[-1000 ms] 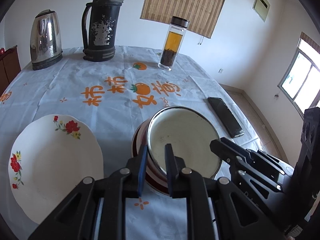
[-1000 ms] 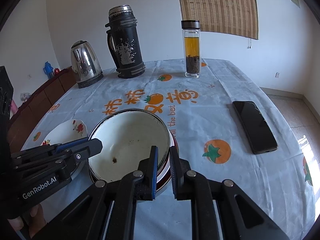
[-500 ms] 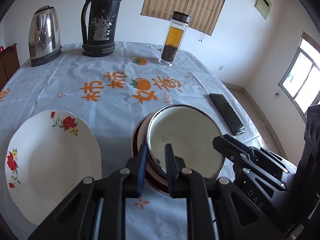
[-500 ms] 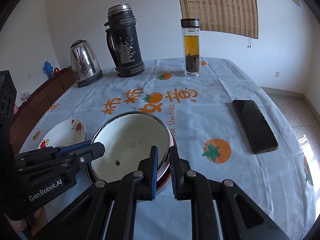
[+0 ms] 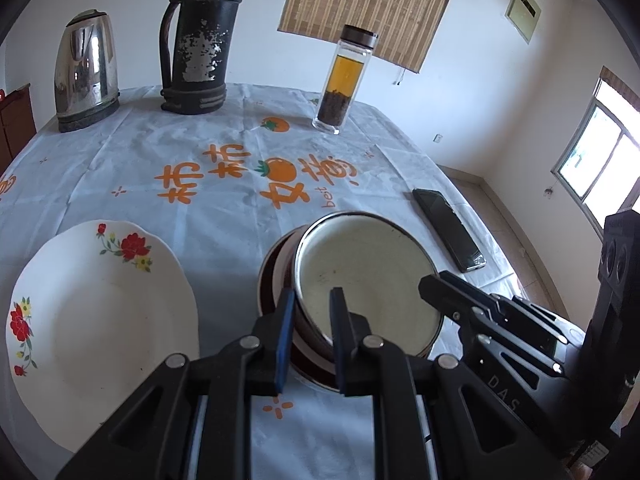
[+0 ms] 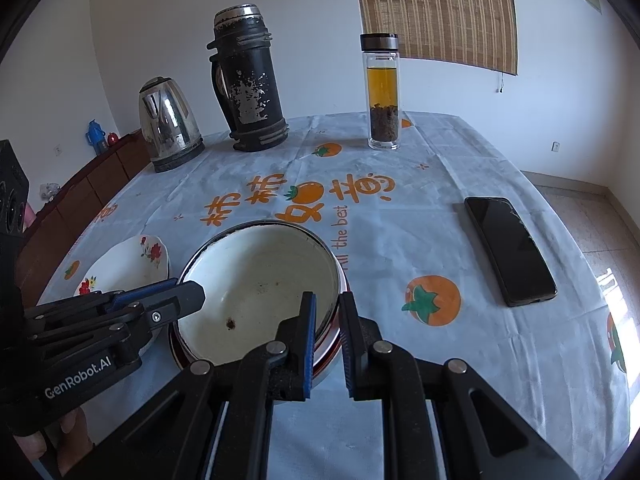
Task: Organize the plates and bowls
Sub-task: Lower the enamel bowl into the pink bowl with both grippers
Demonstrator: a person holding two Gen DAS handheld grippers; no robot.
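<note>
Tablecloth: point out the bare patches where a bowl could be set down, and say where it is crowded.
The widest free patch is the printed middle of the tablecloth, bordered by the thermos, tea bottle, phone and enamel bowl. A smaller patch lies between bowl and phone. The near side is crowded: flowered plate, bowl and both grippers, left and right.

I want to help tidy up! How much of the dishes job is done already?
Not much looks done. The white bowl sits nested in a red bowl. Both tools are clamped on the white bowl's rim: the left tool on one side, the right tool on the other. The flowered plate lies apart on the table, so it is left to sort.
</note>
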